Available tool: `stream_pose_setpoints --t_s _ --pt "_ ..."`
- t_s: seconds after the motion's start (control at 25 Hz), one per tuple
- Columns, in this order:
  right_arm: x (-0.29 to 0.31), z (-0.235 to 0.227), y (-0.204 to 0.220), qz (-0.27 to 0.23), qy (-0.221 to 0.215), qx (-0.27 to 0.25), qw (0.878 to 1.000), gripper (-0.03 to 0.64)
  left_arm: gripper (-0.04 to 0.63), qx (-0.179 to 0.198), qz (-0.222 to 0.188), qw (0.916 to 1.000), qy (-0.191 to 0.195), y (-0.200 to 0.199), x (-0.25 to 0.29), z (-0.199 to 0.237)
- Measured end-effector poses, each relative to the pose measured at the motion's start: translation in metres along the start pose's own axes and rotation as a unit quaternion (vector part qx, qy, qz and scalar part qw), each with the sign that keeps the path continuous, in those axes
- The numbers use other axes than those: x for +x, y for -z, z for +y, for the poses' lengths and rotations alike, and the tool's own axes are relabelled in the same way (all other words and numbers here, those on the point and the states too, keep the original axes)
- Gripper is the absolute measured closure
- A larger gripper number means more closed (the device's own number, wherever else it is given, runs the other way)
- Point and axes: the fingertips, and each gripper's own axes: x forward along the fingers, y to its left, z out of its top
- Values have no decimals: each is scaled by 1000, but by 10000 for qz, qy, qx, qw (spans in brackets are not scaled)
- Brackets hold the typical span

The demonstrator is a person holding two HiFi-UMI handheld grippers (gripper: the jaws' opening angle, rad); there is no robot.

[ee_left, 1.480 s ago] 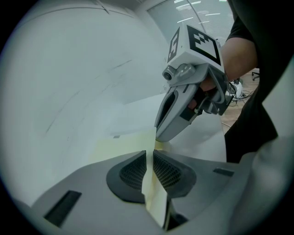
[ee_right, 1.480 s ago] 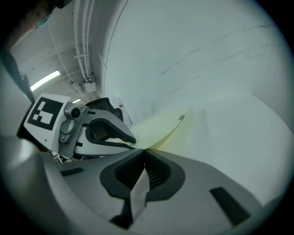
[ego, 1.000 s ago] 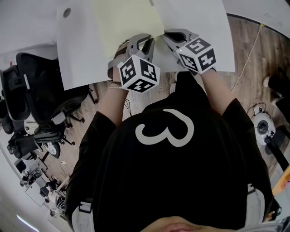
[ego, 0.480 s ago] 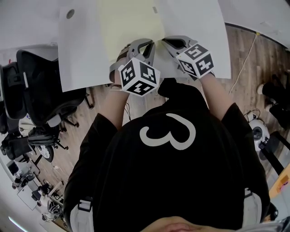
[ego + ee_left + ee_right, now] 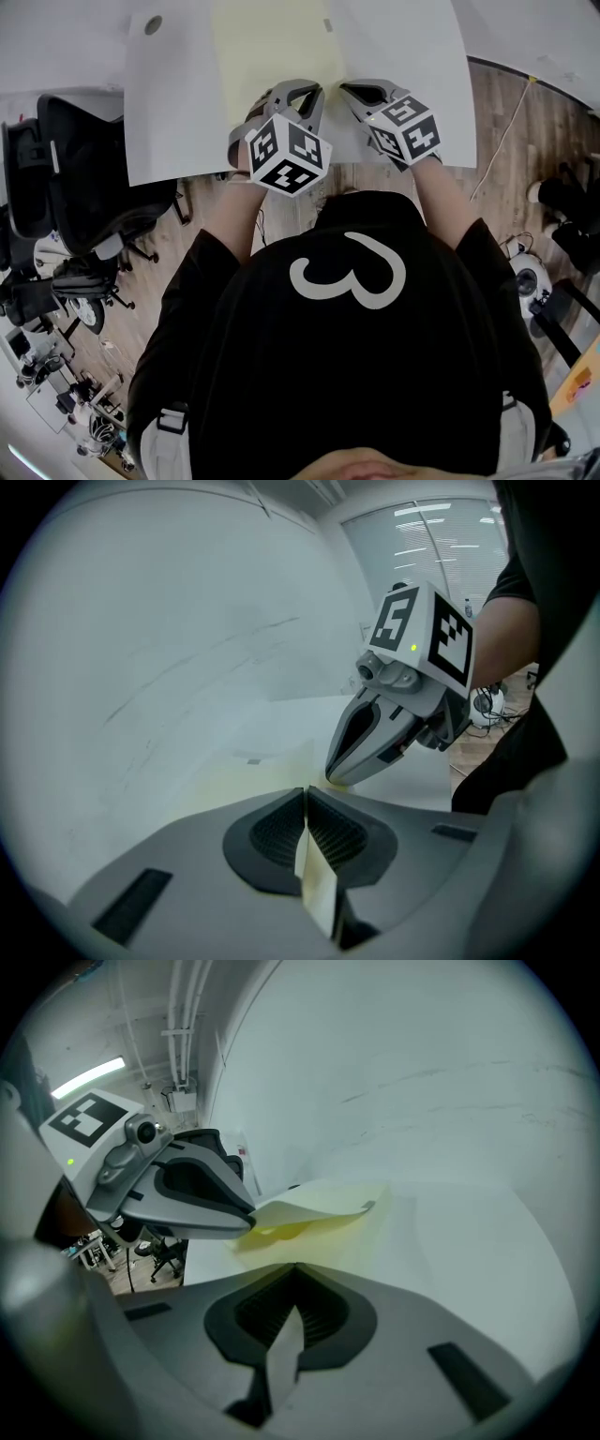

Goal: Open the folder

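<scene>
Between left gripper [image 5: 307, 797] fingers [image 5: 267, 834], pinched, sits the thin pale yellow folder's [image 5: 272, 47] top leaf [image 5: 315, 881]; right gripper [image 5: 295, 1277] pinches a whitish leaf [image 5: 281, 1354]. Next, likely, part them

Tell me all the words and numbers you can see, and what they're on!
"3": big white number on the person's black shirt.
Marker cubes: only black-and-white square patterns, no words.
Grey tab on the yellow folder: too small to read.
</scene>
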Motion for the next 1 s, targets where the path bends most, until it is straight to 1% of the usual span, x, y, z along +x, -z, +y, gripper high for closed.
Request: stream_pose_setpoints --t_s 0.32,0.52,1.0 --pt "0 4 2 62 61 57 9999 594 572 -88 39 9999 104 1 -5 1" --pt "-2 4 3 -26 1 371 9993 594 572 -197 -18 9997 142 1 -7 0" --pt "-1 11 4 48 60 307 9995 594 574 -331 -96 9993 173 3 -16 4"
